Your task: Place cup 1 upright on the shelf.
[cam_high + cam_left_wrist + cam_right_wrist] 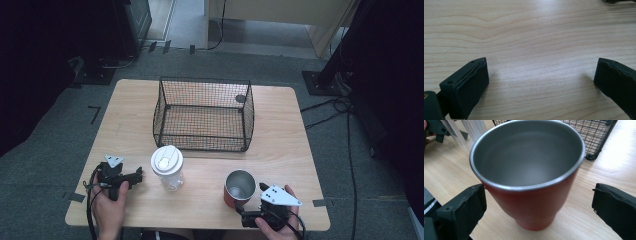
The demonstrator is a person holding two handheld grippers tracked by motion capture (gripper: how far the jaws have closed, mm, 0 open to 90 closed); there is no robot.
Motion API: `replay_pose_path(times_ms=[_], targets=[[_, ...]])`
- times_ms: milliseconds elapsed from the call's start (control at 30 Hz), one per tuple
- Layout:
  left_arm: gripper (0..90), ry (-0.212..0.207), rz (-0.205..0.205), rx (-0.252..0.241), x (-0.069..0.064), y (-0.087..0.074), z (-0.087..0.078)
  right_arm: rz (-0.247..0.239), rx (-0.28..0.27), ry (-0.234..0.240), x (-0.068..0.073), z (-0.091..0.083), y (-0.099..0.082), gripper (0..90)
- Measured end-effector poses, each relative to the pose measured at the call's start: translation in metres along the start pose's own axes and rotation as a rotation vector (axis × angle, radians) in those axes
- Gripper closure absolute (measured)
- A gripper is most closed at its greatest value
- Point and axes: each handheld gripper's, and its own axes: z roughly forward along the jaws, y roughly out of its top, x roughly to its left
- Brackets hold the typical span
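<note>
A red tumbler (239,189) with a bare steel inside stands upright near the table's front right. In the right gripper view the tumbler (531,195) sits between the jaws of my right gripper (539,200). The left pad is close beside its wall and the right pad stands well off it. Seen from above, my right gripper (248,197) is open just right of the tumbler. My left gripper (137,176) rests at the front left, pointing toward a clear cup (167,167) with a white lid. Its jaws (541,75) are spread over bare wood.
A black wire basket (200,137) stands empty at the table's middle back, and its corner (596,135) lies just beyond the tumbler. The wooden table (280,130) has bare room at both sides. Cables and stand bases lie on the floor around it.
</note>
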Motion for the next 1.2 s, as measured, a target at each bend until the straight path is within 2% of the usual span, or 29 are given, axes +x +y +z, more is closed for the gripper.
replay_pose_path(times_ms=[133, 333, 500, 600, 700, 1033, 1200], targets=[[0.4, 0.000, 0.000, 0.000, 0.000, 0.000, 0.000, 0.009, -0.002, -0.001, 0.006, 0.005, 0.003, 0.0], [0.4, 0.000, -0.001, -0.001, 0.000, 0.000, 0.000, -0.001, 0.011, -0.032, 0.013, 0.015, 0.007, 0.0], [0.4, 0.000, -0.002, -0.002, 0.000, 0.000, 0.000, -0.002, 0.005, -0.060, 0.015, 0.018, 0.011, 0.0], [0.4, 0.000, -0.002, -0.001, 0.000, 0.000, 0.000, -0.007, -0.002, -0.061, 0.017, 0.018, 0.013, 0.0], [0.4, 0.000, -0.001, -0.001, 0.000, 0.000, 0.000, -0.003, -0.017, -0.076, 0.017, 0.019, 0.013, 3.7], [0.4, 0.000, 0.000, 0.000, 0.000, 0.000, 0.000, 0.021, -0.014, -0.080, 0.020, 0.029, 0.014, 5.6], [0.4, 0.000, 0.000, 0.000, 0.000, 0.000, 0.000, 0.011, -0.012, -0.106, 0.023, 0.031, 0.015, 6.5]])
